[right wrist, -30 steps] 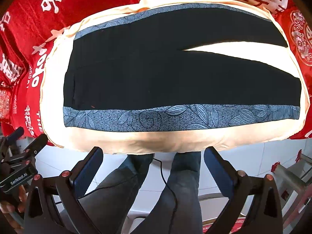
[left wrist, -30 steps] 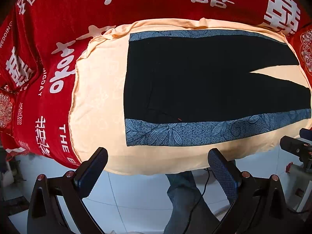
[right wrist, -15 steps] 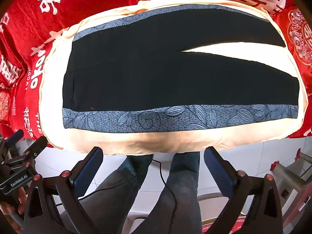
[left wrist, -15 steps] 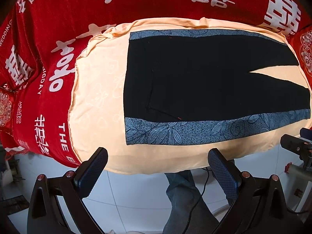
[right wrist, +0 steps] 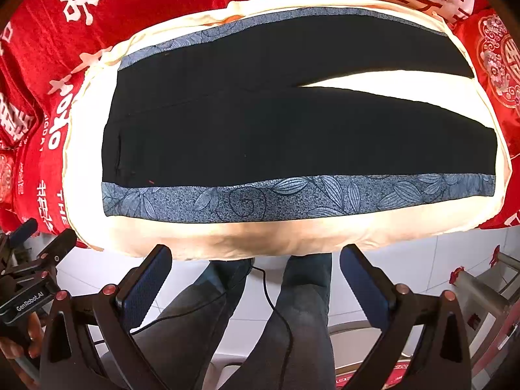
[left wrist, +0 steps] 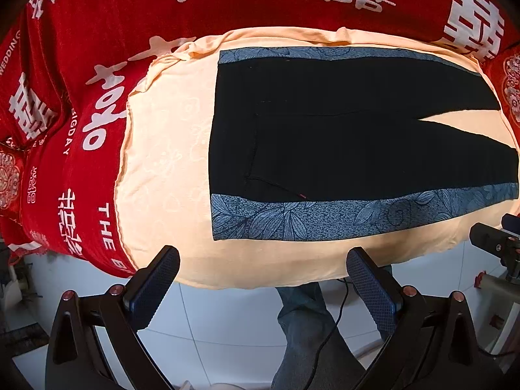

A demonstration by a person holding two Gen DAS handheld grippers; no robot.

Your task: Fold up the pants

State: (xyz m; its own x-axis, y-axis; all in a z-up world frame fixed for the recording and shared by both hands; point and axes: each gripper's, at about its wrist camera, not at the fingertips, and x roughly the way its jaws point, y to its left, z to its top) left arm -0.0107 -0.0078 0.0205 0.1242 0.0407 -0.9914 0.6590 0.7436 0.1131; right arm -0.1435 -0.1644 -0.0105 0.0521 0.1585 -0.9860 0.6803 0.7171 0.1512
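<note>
Black pants (left wrist: 341, 143) with blue leaf-print side stripes lie flat on a cream sheet (left wrist: 162, 162), waist to the left and legs spread to the right. They also show in the right wrist view (right wrist: 276, 123). My left gripper (left wrist: 263, 279) is open and empty, held off the near edge below the waist end. My right gripper (right wrist: 256, 276) is open and empty, off the near edge below the middle of the near leg. Neither touches the pants.
A red blanket (left wrist: 81, 65) with white characters surrounds the cream sheet (right wrist: 84, 149). White tiled floor (left wrist: 227, 318) and the person's jeans-clad legs (right wrist: 292, 318) with a black cable lie below. The other gripper shows at each view's side edge.
Both views have crept slightly; the pants sit a little lower and closer in the frames. The pants lie as before and both grippers stay open.
</note>
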